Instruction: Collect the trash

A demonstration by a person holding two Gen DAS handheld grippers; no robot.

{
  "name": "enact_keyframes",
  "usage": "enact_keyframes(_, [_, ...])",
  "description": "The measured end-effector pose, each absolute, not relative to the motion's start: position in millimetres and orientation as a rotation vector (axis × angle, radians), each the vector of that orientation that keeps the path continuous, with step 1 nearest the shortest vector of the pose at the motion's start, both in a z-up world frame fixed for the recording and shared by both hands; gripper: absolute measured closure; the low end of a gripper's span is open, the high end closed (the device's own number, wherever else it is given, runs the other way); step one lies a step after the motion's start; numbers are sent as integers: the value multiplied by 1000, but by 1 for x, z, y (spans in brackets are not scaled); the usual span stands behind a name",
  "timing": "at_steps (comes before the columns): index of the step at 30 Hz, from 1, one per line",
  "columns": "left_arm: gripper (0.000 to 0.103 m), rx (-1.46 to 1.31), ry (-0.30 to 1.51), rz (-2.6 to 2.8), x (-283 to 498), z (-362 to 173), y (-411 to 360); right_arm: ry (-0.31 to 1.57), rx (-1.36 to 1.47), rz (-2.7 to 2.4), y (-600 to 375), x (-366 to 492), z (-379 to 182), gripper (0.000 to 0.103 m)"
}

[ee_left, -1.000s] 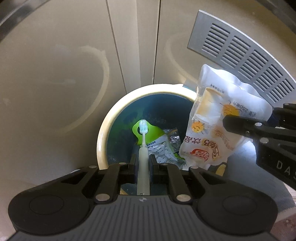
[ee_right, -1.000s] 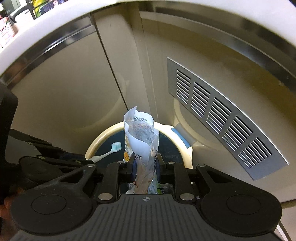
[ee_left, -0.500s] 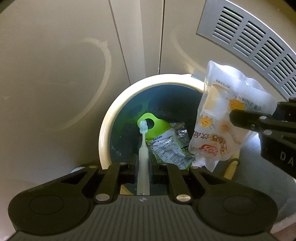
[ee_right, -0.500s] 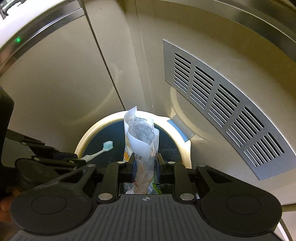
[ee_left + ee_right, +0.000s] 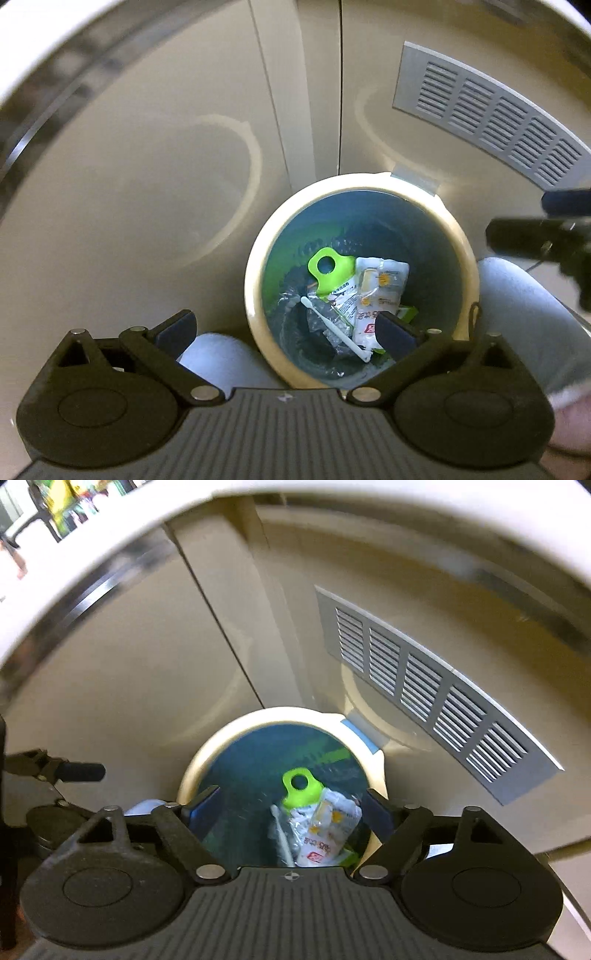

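Both wrist cameras look steeply down into a round trash bin (image 5: 255,258) with a cream rim and a dark blue-green liner, standing on a beige floor against beige cabinet panels. A grey louvred vent grille (image 5: 491,114) is set in the panel to the right of the bin.

The left gripper (image 5: 286,328) hangs over the near edge of the bin. Its jaws have just been opening and now stand wide apart with nothing between them. The white toothbrush (image 5: 332,330) lies at the bottom of the bin, slanting across crumpled clear plastic wrappers (image 5: 317,325).

The right gripper (image 5: 291,808) is also above the bin. Its jaws have just been opening too and stand well apart, gripping nothing. The white drink pouch (image 5: 376,291), printed with small orange suns and a red label, lies inside the bin just beside the toothbrush. It rests partly against a bright green plastic piece with a round hole (image 5: 328,267).

In the left view, the tip of the right gripper shows blurred at the right edge, above a grey trouser leg (image 5: 524,314) of the person. In the right view, the left gripper (image 5: 55,771) shows at the left edge, beside the bin.
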State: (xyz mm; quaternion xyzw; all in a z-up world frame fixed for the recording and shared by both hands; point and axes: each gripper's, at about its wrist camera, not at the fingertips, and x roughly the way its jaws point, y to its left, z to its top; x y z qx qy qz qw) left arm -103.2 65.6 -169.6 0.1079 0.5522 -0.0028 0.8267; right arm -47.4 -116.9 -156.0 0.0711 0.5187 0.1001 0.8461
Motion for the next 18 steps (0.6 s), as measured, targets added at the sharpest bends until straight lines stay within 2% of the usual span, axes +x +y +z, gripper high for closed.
enact_keyframes(5, [0, 224, 1141, -2, -132, -156, 73, 985, 72, 233, -113, -75, -130, 9])
enact_keyframes(18, [0, 260, 1086, 19, -144, -144, 66, 986, -82, 296, -90, -97, -118, 5])
